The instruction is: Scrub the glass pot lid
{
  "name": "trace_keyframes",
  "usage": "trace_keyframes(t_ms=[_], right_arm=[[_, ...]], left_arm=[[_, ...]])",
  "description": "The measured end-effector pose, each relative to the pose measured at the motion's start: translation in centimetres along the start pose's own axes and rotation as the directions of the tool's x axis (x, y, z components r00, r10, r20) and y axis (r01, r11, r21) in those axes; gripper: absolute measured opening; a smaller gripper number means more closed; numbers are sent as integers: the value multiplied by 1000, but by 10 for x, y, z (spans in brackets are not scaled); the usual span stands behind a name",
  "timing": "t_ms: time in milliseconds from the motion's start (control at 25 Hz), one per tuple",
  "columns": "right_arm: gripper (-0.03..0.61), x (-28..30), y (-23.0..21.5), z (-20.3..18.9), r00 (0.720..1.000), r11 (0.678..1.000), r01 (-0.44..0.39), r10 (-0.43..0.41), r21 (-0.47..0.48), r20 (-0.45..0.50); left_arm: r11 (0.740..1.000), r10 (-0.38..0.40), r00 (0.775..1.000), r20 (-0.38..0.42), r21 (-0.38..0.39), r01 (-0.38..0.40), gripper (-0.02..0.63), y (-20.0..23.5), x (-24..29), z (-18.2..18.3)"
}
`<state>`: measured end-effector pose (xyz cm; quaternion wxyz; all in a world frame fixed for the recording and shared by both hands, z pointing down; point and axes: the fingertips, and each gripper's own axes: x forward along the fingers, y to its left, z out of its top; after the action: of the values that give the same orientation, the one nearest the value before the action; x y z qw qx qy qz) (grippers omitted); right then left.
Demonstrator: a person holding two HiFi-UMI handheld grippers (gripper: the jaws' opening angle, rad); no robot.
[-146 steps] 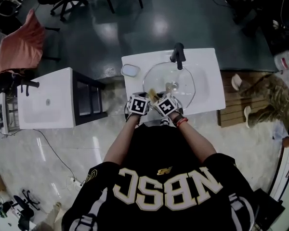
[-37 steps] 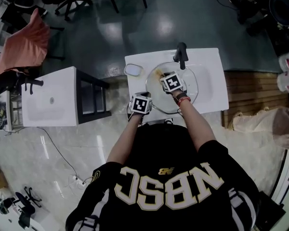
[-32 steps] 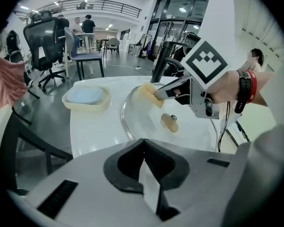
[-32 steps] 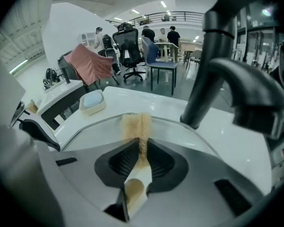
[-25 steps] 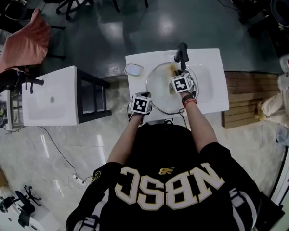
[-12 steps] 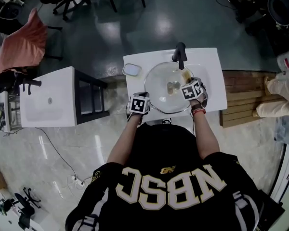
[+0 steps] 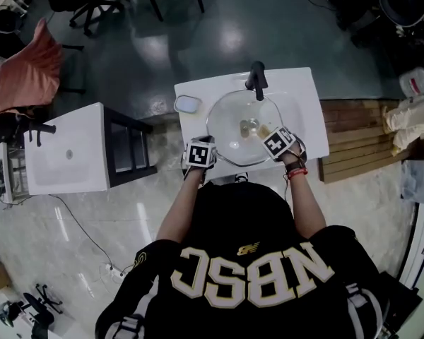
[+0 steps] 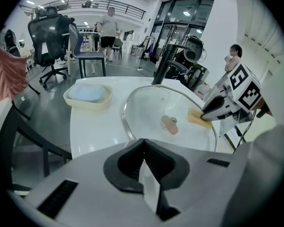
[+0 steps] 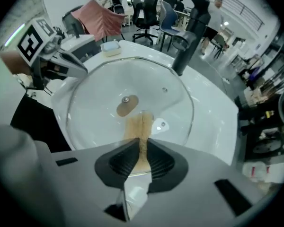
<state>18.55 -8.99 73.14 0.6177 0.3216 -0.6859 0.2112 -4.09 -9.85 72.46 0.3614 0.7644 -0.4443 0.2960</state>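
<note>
The glass pot lid (image 7: 233,122) lies over the white sink basin (image 7: 304,111), its tan knob (image 9: 127,104) showing through the glass. My left gripper (image 7: 200,154) sits at the lid's near-left edge, jaws shut where the metal rim (image 8: 125,122) runs in between them. My right gripper (image 7: 279,142) is shut on a tan sponge (image 9: 139,124), which presses on the lid's near-right part. The sponge (image 8: 196,117) and right gripper (image 8: 213,110) also show in the left gripper view. The left gripper (image 9: 61,63) appears at the upper left of the right gripper view.
A black faucet (image 7: 256,80) stands at the sink's far edge, close above the lid. A soap dish (image 7: 188,104) with a pale blue bar sits at the far left corner. A second white sink unit (image 7: 63,150) stands to the left, wooden slats (image 7: 353,143) to the right.
My right gripper has swept the sponge from the lid's far left, past the faucet, round to the near right. The left gripper has stayed at the near-left rim.
</note>
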Motion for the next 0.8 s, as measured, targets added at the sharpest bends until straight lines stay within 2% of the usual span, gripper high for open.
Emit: trace_keyframes(t_ms=[80, 160, 200, 320, 400, 480, 720, 800], right_arm=[[58, -1, 21, -3, 995, 994, -103, 103, 21, 18], [58, -2, 50, 4, 972, 974, -228, 227, 13, 61], [58, -3, 60, 9, 961, 964, -265, 264, -3, 78], [58, -2, 79, 16, 949, 952, -303, 306, -42, 76], [58, -1, 95, 28, 934, 941, -337, 339, -41, 113], [58, 1, 109, 43, 924, 937, -346, 348, -37, 161], [58, 11, 133, 88, 921, 947, -305, 321, -103, 220], [58, 20, 127, 102, 927, 961, -256, 274, -101, 257]], left_arm=[[1000, 2, 1000, 1, 5, -2, 18, 0, 0, 0], [1000, 2, 1000, 2, 6, -2, 18, 0, 0, 0], [1000, 3, 1000, 3, 8, -3, 18, 0, 0, 1], [1000, 6, 1000, 7, 19, -6, 17, 0, 0, 1], [999, 7, 1000, 9, 31, -8, 18, -1, 1, 0], [999, 6, 1000, 14, 39, -6, 18, -1, 3, 0], [999, 10, 1000, -1, 43, -10, 18, -1, 1, 0], [999, 11, 1000, 4, 47, -11, 17, -1, 3, 0]])
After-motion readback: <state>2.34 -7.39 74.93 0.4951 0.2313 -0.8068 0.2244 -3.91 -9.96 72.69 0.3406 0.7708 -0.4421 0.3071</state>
